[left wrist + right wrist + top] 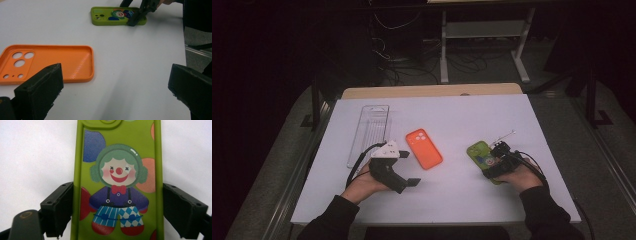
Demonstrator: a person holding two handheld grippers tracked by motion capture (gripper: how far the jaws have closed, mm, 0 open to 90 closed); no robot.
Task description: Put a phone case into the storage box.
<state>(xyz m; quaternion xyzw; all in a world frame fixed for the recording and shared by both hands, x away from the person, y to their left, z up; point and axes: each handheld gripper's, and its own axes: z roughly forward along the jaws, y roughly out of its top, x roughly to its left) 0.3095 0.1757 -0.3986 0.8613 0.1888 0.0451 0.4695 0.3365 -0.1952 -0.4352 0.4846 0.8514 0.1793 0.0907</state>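
An orange phone case [424, 148] lies hollow side up at the table's middle. My left gripper [409, 168] hovers just left of and below it, open wide with nothing between its jaws [112, 90]; the orange case [50, 62] sits beyond its left jaw. To the right, a green phone case [478, 151] with a clown picture lies flat. My right gripper [492, 159] straddles the near half of the green case [120, 182], one jaw pressed against each long edge [117, 212]. From the left gripper view the green case [110, 16] and the right gripper [136, 17] show far off.
A clear plastic tray [369, 131] lies at the back left of the white table sheet [452, 200]. A thin white stick [504, 136] rests just behind the green case. The table's right edge [185, 47] drops off near the right hand.
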